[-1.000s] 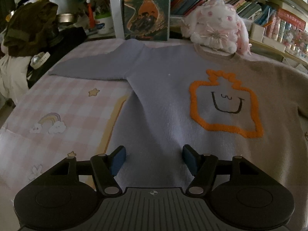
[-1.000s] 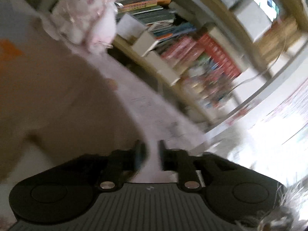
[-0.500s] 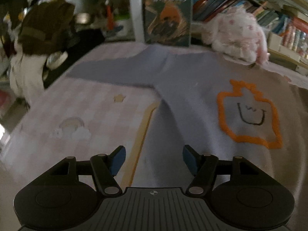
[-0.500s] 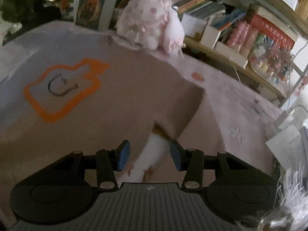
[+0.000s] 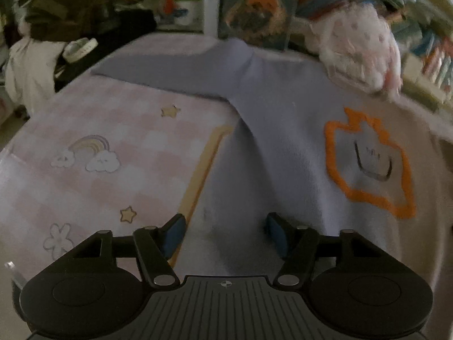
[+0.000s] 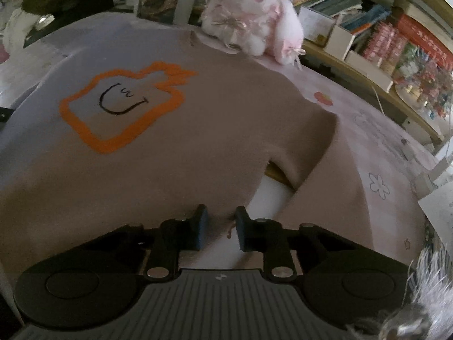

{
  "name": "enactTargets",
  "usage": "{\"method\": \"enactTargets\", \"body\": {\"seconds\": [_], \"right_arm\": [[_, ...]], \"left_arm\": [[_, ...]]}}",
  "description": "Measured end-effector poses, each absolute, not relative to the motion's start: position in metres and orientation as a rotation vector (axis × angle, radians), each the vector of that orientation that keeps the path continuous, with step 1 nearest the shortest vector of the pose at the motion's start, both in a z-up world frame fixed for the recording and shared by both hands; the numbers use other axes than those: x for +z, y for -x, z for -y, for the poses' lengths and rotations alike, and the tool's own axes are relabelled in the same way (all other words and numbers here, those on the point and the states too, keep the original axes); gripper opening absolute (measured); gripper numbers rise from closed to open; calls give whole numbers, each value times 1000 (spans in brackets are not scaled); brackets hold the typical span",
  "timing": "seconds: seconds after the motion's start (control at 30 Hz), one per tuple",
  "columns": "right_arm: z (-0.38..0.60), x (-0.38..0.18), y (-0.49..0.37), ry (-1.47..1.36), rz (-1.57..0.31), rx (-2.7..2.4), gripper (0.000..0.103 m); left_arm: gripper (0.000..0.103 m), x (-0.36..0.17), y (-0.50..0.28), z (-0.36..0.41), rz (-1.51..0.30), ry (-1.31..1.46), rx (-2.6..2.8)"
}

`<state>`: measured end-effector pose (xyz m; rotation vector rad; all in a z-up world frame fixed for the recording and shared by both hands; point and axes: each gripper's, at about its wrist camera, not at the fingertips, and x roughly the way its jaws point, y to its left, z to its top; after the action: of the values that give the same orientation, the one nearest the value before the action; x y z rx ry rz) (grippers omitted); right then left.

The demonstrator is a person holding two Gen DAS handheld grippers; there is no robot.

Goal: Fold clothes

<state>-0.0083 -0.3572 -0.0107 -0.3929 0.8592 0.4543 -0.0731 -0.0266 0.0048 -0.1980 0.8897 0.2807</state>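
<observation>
A sweater (image 5: 283, 141), lavender on its left half and beige on its right (image 6: 170, 170), lies flat on a pink checked bed sheet (image 5: 99, 155), front up, with an orange outlined motif (image 5: 368, 164) on the chest. One sleeve (image 5: 170, 70) stretches out to the far left. The other sleeve (image 6: 334, 198) lies down along the right side. My left gripper (image 5: 225, 232) sits low over the lavender bottom corner, its jaws closing with cloth lying between them, unpinched. My right gripper (image 6: 221, 226) is at the beige bottom edge, jaws closing, a small ridge of cloth in the narrow gap.
A pink plush rabbit (image 6: 249, 19) sits at the sweater's collar. Behind it stand an upright book (image 5: 254, 8) and crowded bookshelves (image 6: 382, 42). A heap of dark clothes (image 5: 56, 8) lies beyond the bed's far left corner. Papers sit at the bed's right edge (image 6: 436, 206).
The left view slid left toward the lavender corner and its jaws narrowed. The right gripper swung from the shelves onto the sweater, then narrowed its jaws over the beige hem.
</observation>
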Motion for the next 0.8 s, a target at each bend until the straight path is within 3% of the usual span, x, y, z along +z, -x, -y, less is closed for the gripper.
{"method": "enactTargets", "body": {"seconds": [0.03, 0.07, 0.3, 0.8], "right_arm": [[357, -11, 8, 398, -858, 457, 18], [356, -11, 8, 405, -856, 459, 18], [347, -11, 12, 443, -854, 488, 13], [340, -6, 2, 522, -800, 482, 11]], "left_arm": [[17, 6, 73, 28, -888, 205, 263], [12, 7, 73, 28, -890, 233, 237], [11, 28, 112, 11, -798, 286, 371], [13, 13, 123, 7, -893, 191, 409]]}}
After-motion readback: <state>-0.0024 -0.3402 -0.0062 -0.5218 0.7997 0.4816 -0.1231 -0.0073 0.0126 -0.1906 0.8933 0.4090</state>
